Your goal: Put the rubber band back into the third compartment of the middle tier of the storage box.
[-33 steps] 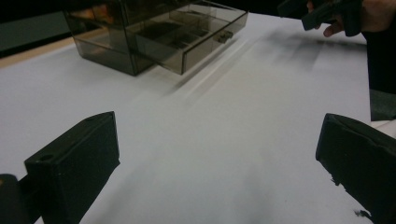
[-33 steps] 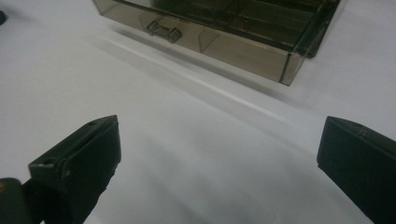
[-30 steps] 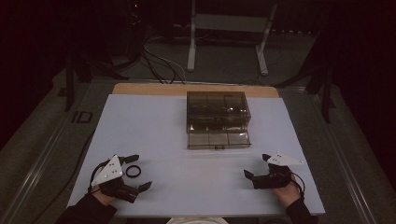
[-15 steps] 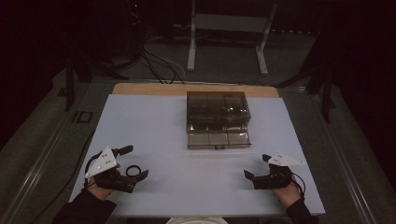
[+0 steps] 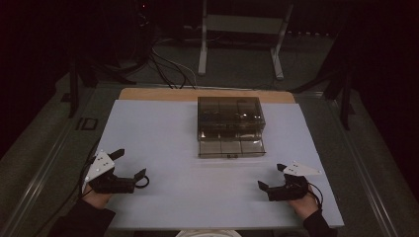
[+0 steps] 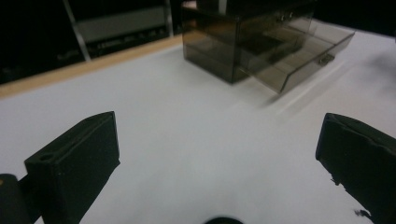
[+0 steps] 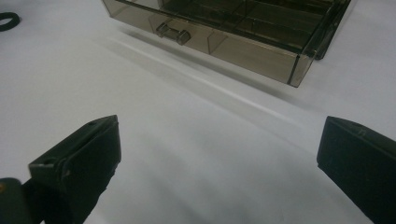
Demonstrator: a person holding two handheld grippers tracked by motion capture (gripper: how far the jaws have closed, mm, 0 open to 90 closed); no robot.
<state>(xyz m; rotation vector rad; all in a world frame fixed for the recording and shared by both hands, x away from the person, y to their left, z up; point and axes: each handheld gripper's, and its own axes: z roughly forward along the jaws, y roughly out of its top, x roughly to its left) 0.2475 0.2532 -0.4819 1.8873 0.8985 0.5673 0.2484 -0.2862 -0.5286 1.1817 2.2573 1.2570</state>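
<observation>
A smoky clear drawer box (image 5: 230,114) stands at the table's middle back, its lowest drawer (image 5: 231,147) pulled out toward me; the divided drawer (image 7: 243,39) looks empty, with a small handle (image 7: 173,31). A small black ring (image 5: 144,182) lies on the white tabletop at the front left. My left gripper (image 5: 129,164) rests on the table, open, with the ring beside its nearer jaw tip; the ring's edge (image 6: 222,219) shows low between the jaws. My right gripper (image 5: 272,177) rests open at the front right, holding nothing, and faces the drawer.
The white tabletop (image 5: 163,128) has a wooden strip (image 5: 158,94) along its far edge. Beyond it, on the dark floor, stand a metal stand (image 5: 239,44) and loose cables (image 5: 163,64). The box (image 6: 252,42) is far ahead of the left jaws.
My left gripper has slid left and turned a little, so the ring now lies at its jaw tip. The right gripper and the box have not moved.
</observation>
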